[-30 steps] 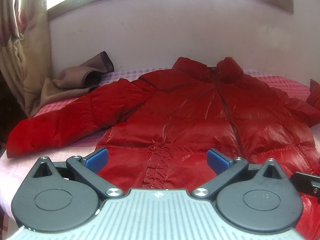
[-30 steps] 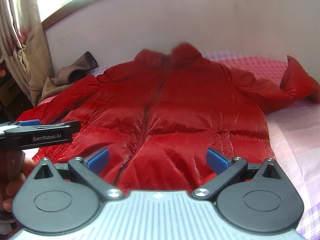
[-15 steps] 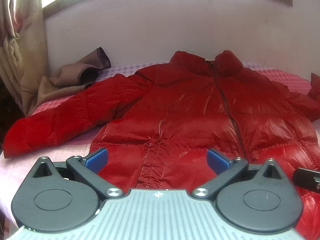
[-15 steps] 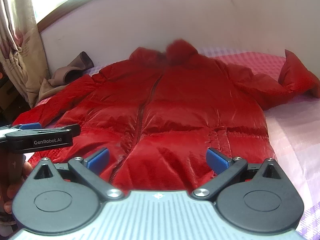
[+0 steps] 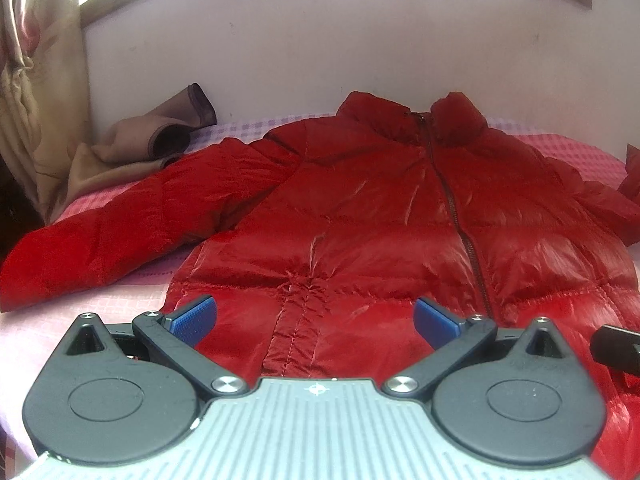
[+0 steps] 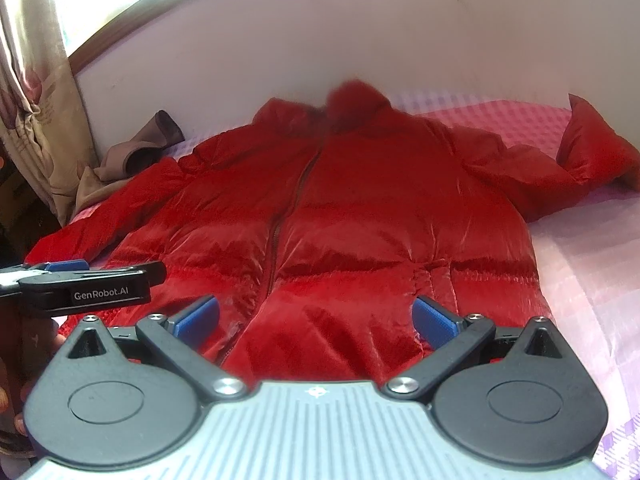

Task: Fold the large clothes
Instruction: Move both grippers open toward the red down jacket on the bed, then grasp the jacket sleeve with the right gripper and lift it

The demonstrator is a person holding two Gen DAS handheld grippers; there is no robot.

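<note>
Handling a padded red jacket [image 5: 380, 216] laid flat on a bed [image 6: 592, 280], both grippers empty.

Spreading front-up across the pink checked bedcover, the jacket has its collar toward the far edge by the wall, hem at the near edge, zip closed, one sleeve reaching to the left edge and the other bunched near the right edge. Its shiny quilted shell is probably light, soft and slippery, springing back when pressed; sleeve cuffs and hem corners look like the surest holds. The left gripper [image 5: 316, 316] and right gripper [image 6: 316, 314] hover over the hem, jaws spread wide. A brown cloth [image 5: 132, 148] lies at the far left corner.
</note>
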